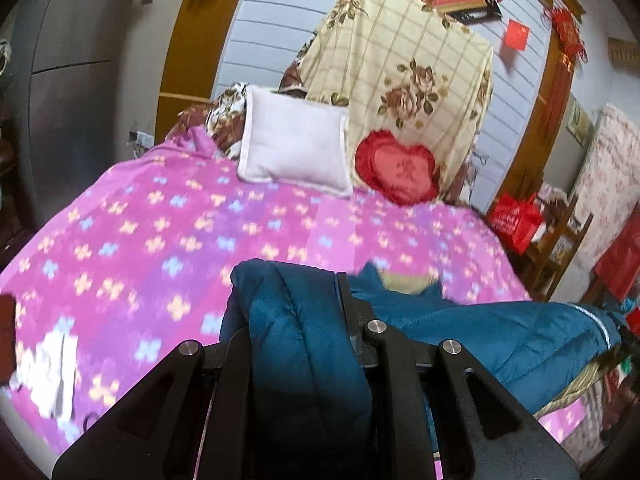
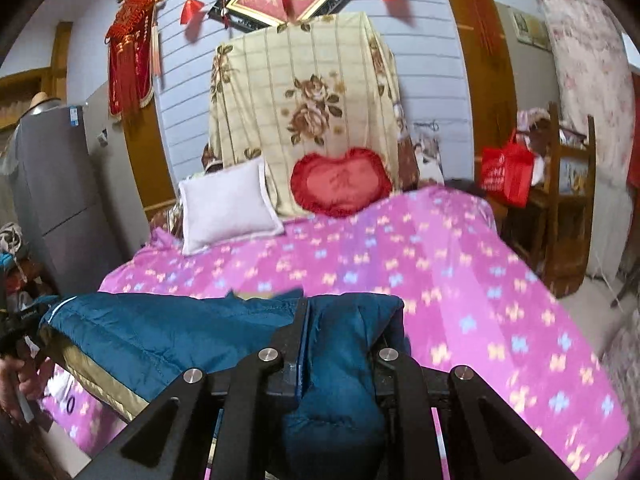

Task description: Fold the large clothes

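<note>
Holding the blue jacket (image 1: pixel 304 320) above the pink bed cover (image 1: pixel 140 240), your left gripper (image 1: pixel 298 316) and right gripper (image 2: pixel 344 328) both pinch it; keep both ends level and taut

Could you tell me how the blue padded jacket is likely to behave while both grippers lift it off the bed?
The blue jacket will probably sag: it droops between the left gripper and right gripper. Its quilted bulk bunches thickly in the jaws, so the grip looks secure. It seems light for its size, being puffy.
</note>
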{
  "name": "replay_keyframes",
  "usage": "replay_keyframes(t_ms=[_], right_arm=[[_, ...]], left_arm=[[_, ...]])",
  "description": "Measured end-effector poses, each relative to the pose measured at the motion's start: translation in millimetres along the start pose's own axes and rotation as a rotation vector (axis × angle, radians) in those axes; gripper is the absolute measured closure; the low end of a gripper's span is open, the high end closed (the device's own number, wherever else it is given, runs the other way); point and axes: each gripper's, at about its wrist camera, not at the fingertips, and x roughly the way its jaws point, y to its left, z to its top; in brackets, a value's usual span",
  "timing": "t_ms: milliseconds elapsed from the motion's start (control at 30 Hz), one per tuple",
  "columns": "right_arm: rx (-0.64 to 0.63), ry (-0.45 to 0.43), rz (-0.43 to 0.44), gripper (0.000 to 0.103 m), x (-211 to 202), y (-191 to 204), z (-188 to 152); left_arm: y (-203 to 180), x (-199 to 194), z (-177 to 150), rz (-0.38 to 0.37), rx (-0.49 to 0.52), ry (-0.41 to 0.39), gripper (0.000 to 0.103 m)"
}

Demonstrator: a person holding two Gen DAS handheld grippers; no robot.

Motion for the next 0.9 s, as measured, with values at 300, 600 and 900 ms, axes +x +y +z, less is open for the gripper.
replay_keyframes(t_ms=[300, 600, 900], right_arm=[[0.061, 0.084, -0.014, 0.088, 121.0, -26.4, 27.4], [0.083, 0.297, -0.101, 0.088, 241.5, -56.0, -32.1], [0.227, 0.475, -0.039, 0.084, 287.1, -82.3, -66.9]], left_arm=[[-28.1, 127.5, 31.9, 0.155, 0.122, 0.091, 0.090], [-24.2, 239.5, -26.4, 0.244, 0.176, 0.236, 0.088], [6.6, 271.8, -33.8, 0.085, 0.000, 0.365, 0.084]])
